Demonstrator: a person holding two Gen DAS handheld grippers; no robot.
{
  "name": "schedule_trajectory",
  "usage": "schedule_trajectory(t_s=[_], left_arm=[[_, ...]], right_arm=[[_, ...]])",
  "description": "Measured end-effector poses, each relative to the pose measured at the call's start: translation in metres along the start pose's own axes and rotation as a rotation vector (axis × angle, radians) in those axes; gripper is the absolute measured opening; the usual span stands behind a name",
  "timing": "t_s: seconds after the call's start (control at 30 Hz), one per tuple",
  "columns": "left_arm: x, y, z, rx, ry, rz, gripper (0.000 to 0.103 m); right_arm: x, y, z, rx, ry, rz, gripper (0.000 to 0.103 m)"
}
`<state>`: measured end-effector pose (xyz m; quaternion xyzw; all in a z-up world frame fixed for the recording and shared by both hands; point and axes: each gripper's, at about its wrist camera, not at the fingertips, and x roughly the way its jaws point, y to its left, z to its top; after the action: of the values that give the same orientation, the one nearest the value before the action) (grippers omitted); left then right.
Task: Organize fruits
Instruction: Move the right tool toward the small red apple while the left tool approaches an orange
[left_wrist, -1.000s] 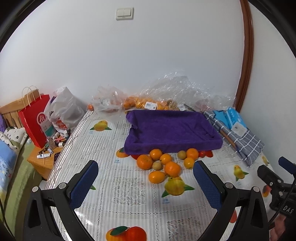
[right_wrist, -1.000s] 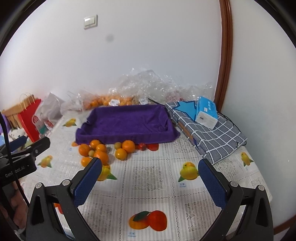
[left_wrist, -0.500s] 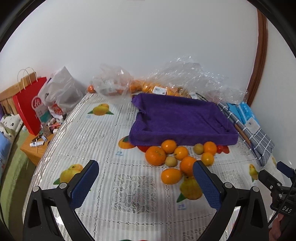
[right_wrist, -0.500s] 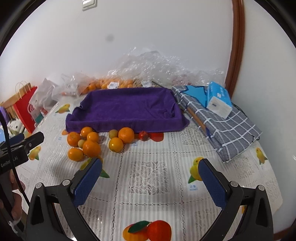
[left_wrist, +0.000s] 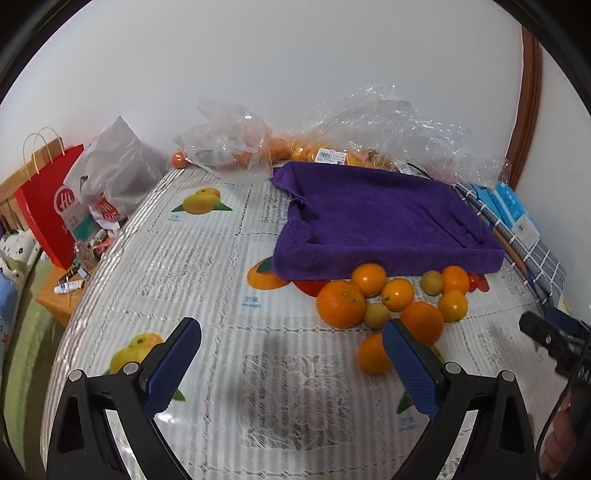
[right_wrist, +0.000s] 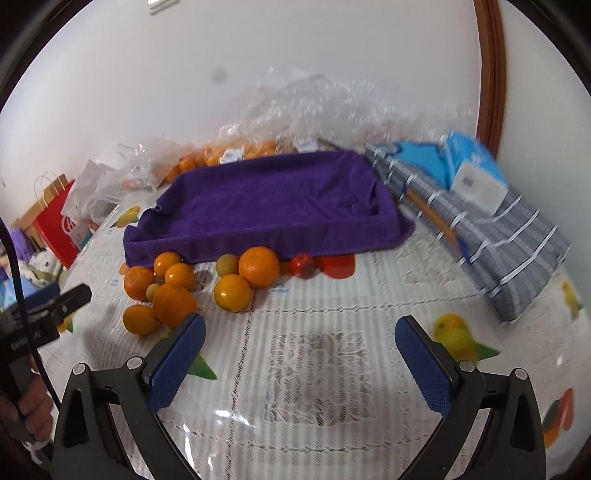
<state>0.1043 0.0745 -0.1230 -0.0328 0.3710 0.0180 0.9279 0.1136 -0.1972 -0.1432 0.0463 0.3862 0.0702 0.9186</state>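
A purple towel-lined tray (left_wrist: 384, 218) (right_wrist: 269, 201) lies at the back of the table, with nothing in it. In front of it sits a cluster of several oranges (left_wrist: 341, 303) (right_wrist: 258, 266), a few small yellow-green fruits (left_wrist: 431, 282) (right_wrist: 226, 264) and a small red fruit (right_wrist: 302, 265). My left gripper (left_wrist: 291, 365) is open over the tablecloth, its right finger just in front of the nearest oranges. My right gripper (right_wrist: 301, 363) is open too, its left finger close to the front oranges (right_wrist: 173, 304). Nothing is between either pair of fingers.
Clear plastic bags with more oranges (left_wrist: 325, 147) lie against the wall. A folded checked cloth (right_wrist: 491, 236) with blue boxes (right_wrist: 472, 171) lies right of the tray. A red paper bag (left_wrist: 48, 206) and a grey bag stand off the table's left edge.
Both grippers have moved forward and lower toward the fruit cluster, which now looks larger and nearer. Both stay open and the fruit has not moved.
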Motion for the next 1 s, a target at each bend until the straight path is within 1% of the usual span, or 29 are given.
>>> schedule_trajectory(t_s=[0.07,0.2,0.33,0.4,0.47,0.5,0.57,0.6,0.67,0.73,0.8,1.0], left_arm=[[0.003,0.002,0.0,0.009,-0.008,0.012,0.099],[0.014,0.014,-0.002,-0.003,0.022,0.01,0.099],[0.022,0.025,-0.005,-0.045,0.042,-0.047,0.094],[0.027,0.028,-0.006,-0.065,0.048,-0.081,0.088],[0.03,0.028,-0.007,-0.063,0.046,-0.091,0.088],[0.032,0.028,-0.007,-0.06,0.046,-0.091,0.088],[0.035,0.027,-0.008,-0.054,0.052,-0.096,0.088],[0.036,0.027,-0.008,-0.053,0.055,-0.099,0.086],[0.038,0.028,-0.009,-0.054,0.055,-0.106,0.085],[0.039,0.029,-0.009,-0.054,0.051,-0.107,0.085],[0.041,0.03,-0.01,-0.055,0.046,-0.112,0.084],[0.045,0.025,-0.01,-0.04,0.033,-0.133,0.084]], right_arm=[[0.008,0.0,0.003,-0.001,0.004,-0.002,0.095],[0.022,0.004,0.007,-0.03,0.003,-0.037,0.093],[0.028,0.007,0.011,-0.046,-0.013,-0.047,0.09],[0.033,0.008,0.014,-0.054,-0.015,-0.048,0.084],[0.039,0.01,0.018,-0.06,-0.011,-0.037,0.073],[0.042,0.011,0.019,-0.062,-0.007,-0.029,0.071],[0.048,0.014,0.023,-0.063,0.0,-0.015,0.062],[0.05,0.015,0.024,-0.064,0.002,-0.013,0.06],[0.056,0.015,0.027,-0.068,0.008,-0.018,0.052],[0.06,0.013,0.029,-0.081,0.006,-0.044,0.048],[0.062,0.008,0.03,-0.094,0.001,-0.066,0.046],[0.078,-0.005,0.027,-0.102,0.05,-0.061,0.04]])
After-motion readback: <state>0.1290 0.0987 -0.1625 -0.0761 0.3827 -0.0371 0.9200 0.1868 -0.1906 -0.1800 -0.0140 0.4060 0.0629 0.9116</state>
